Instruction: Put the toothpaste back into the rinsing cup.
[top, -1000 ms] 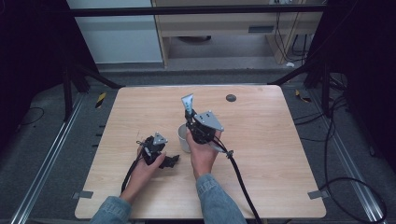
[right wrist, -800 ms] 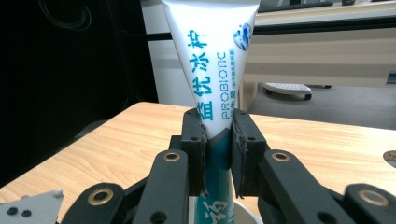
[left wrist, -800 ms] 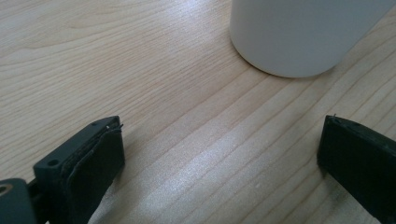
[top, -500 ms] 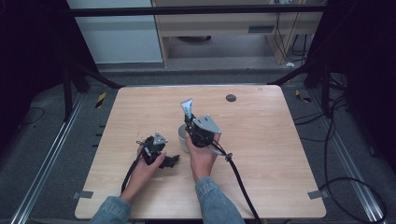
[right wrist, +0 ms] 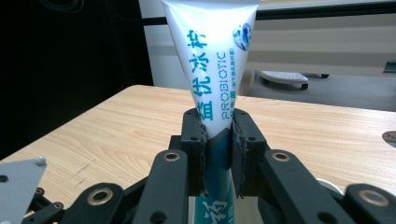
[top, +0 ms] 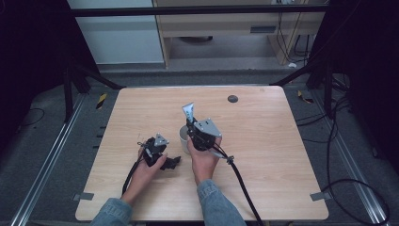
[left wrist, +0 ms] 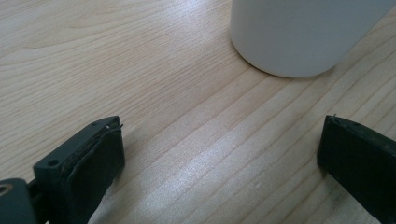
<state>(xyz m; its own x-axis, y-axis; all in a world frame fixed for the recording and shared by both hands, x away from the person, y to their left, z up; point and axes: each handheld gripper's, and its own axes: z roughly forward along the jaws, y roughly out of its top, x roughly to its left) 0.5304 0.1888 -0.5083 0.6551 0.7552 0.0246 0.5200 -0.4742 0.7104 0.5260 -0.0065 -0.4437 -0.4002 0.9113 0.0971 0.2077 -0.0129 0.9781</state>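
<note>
Your right tool [right wrist: 217, 140] pinches a white toothpaste tube [right wrist: 212, 60] across its lower body, jaws pressed flat against both faces. The grip sits low, so the flat crimped end stands upward and the cap end, hidden below the jaws, points down toward the white cup [top: 183, 137]. In the high view, the tube [top: 188, 112] rises just above and beside the cup near the table's [top: 263, 155] centre; this hold appears suited to lowering it in cap first.

Your left tool [left wrist: 219, 154] rests low over the table with jaws spread and nothing between them. The cup [left wrist: 299, 32] stands just beyond its tips, within reach for steadying.

Legible print on the tube: "PROBIOTIC" in blue, beside large blue Chinese characters and a round blue emblem near the crimp.
</note>
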